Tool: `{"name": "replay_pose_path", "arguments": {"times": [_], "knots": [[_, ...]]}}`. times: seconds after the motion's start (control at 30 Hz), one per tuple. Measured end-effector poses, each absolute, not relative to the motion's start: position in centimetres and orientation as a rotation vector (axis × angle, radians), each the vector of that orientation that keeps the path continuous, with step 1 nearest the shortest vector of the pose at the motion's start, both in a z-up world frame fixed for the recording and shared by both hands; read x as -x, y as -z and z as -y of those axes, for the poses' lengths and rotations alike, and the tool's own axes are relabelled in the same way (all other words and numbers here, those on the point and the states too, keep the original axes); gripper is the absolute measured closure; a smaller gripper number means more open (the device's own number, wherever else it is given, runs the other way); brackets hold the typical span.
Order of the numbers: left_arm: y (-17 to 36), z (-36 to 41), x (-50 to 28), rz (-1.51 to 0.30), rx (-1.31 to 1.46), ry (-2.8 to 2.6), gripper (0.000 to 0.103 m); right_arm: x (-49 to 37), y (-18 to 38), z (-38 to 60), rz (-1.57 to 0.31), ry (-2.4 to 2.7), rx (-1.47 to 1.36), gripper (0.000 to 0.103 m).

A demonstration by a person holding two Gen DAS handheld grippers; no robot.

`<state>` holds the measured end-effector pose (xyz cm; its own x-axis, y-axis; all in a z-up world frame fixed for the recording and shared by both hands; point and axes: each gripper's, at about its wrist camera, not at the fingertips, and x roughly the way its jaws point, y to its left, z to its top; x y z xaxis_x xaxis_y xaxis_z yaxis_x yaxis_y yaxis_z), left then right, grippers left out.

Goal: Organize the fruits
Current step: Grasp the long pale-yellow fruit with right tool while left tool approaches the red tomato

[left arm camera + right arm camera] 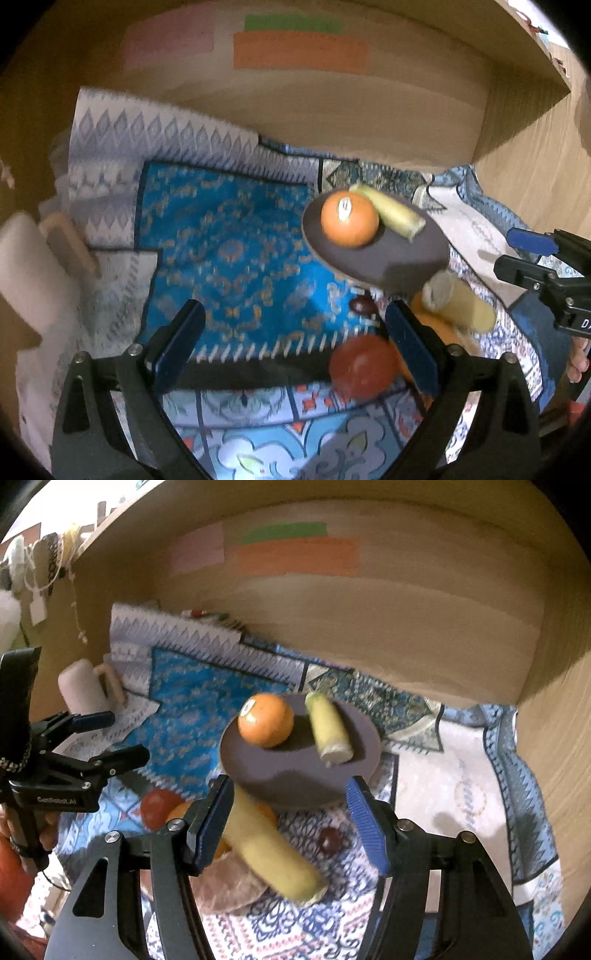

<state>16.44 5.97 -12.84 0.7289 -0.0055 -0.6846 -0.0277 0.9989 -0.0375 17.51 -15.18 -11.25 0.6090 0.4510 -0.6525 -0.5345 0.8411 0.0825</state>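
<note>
A dark round plate (pixel 288 779) (pixel 406 258) lies on the patterned cloth and holds an orange (pixel 266 720) (pixel 349 218) and a short banana piece (pixel 328 729) (pixel 391 214). In front of the plate lie a longer banana piece (pixel 269 845) (pixel 458 301), a red tomato-like fruit (pixel 159 806) (pixel 360 365), another orange fruit (pixel 177 812) and a small dark fruit (pixel 328 840) (pixel 360 306). My right gripper (pixel 291 823) is open and empty, above the longer banana piece. My left gripper (pixel 295 343) is open and empty over the blue cloth, the red fruit beside its right finger.
Wooden walls (pixel 369 627) close in the back and right. A white mug with a wooden handle (pixel 88 686) (pixel 33 266) stands at the left. The left gripper shows in the right wrist view (pixel 99 738), the right gripper in the left wrist view (pixel 535 258).
</note>
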Motion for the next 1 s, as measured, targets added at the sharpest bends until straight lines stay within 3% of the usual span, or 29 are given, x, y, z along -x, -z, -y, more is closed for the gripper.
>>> {"name": "replay_pose_path", "arguments": {"times": [0.6, 0.7, 0.93, 1.0], "knots": [[16.7, -6.3, -14.4, -0.852, 0.179, 0.053, 0.004, -17.8, 15.3, 13.5, -0.847, -0.664, 0.171, 0.043], [17.0, -5.9, -14.1, -0.858, 0.155, 0.061, 0.004, -17.4, 15.3, 13.3, -0.848, -0.674, 0.192, 0.053], [17.6, -4.4, -15.0, -0.87, 0.089, 0.075, 0.004, -17.2, 15.5, 12.7, -0.844, -0.683, 0.274, 0.054], [17.6, -4.0, -15.3, -0.872, 0.087, 0.09, 0.008, -17.6, 15.5, 12.9, -0.86, -0.701, 0.265, 0.054]]}}
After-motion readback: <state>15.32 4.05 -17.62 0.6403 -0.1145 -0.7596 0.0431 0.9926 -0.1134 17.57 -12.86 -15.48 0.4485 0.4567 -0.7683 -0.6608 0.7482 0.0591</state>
